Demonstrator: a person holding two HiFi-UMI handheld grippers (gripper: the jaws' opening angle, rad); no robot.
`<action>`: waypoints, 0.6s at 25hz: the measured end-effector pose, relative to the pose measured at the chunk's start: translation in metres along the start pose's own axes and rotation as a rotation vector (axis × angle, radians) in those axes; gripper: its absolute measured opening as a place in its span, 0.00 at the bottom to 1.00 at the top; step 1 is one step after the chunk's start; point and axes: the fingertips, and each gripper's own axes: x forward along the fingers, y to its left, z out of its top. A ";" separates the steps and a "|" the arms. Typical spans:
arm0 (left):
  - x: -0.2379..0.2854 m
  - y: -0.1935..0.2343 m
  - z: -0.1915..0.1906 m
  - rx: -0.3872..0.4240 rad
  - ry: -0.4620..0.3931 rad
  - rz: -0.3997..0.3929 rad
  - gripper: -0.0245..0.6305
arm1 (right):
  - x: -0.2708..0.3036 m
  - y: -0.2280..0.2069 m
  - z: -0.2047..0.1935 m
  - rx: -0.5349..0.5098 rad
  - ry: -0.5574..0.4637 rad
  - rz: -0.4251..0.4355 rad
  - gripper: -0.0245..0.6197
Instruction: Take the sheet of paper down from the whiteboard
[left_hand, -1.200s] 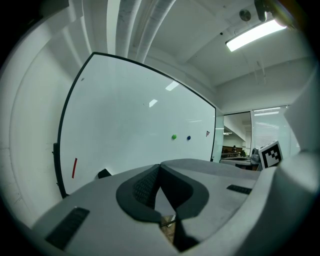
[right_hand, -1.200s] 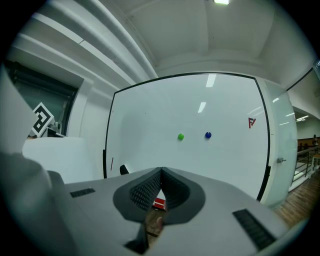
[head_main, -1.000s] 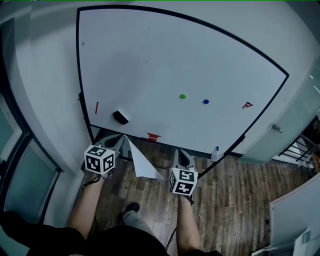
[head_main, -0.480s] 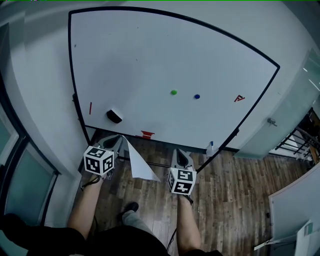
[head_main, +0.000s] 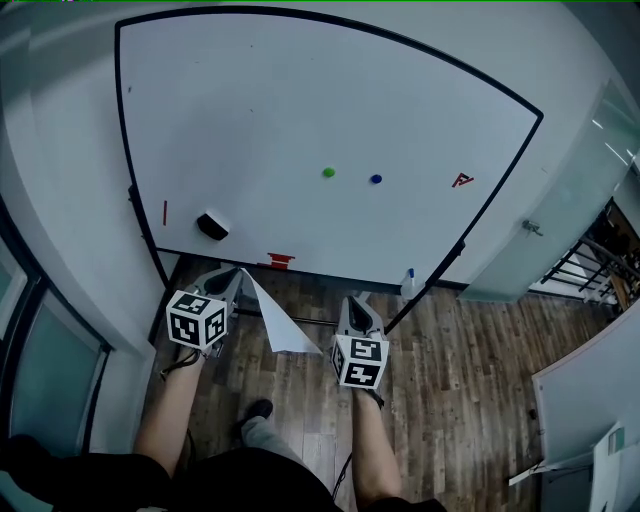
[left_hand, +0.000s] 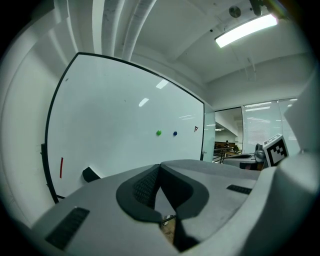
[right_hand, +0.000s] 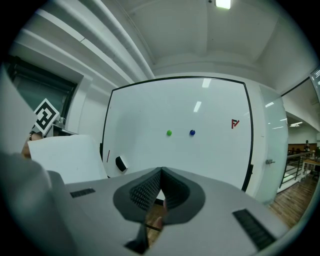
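left gripper (head_main: 238, 271) jaws are pinching the sheet of paper (head_main: 282, 326) — it's hanging clear of the whiteboard (head_main: 300, 100), between the grippers | right gripper (head_main: 352, 301) jaws closed, gripping nothing | eraser (head_main: 211, 226), green magnet (head_main: 328, 172), blue magnet (head_main: 376, 179) sitting on the board

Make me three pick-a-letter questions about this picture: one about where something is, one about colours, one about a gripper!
1. Where is the paper?
A. taped to the wall
B. in the left gripper
C. flat on the floor

2. What colours are the two dots on the whiteboard?
A. green and blue
B. yellow and pink
C. both black

3. How is the right gripper?
A. wide open
B. shut on the paper
C. shut, empty

Answers:
1 B: the paper's corner sits at that gripper's tip, off the whiteboard.
2 A: one dot is green, its neighbour blue.
3 C: its jaws meet with nothing between.
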 end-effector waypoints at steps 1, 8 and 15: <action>0.001 -0.001 -0.001 -0.001 0.000 -0.002 0.07 | -0.001 -0.002 -0.002 -0.003 0.004 -0.004 0.08; 0.004 -0.005 -0.001 0.000 -0.002 -0.013 0.07 | -0.004 -0.003 -0.004 -0.006 0.014 -0.009 0.08; 0.007 -0.003 -0.003 0.003 0.001 -0.015 0.07 | 0.000 -0.003 -0.009 -0.015 0.020 -0.011 0.08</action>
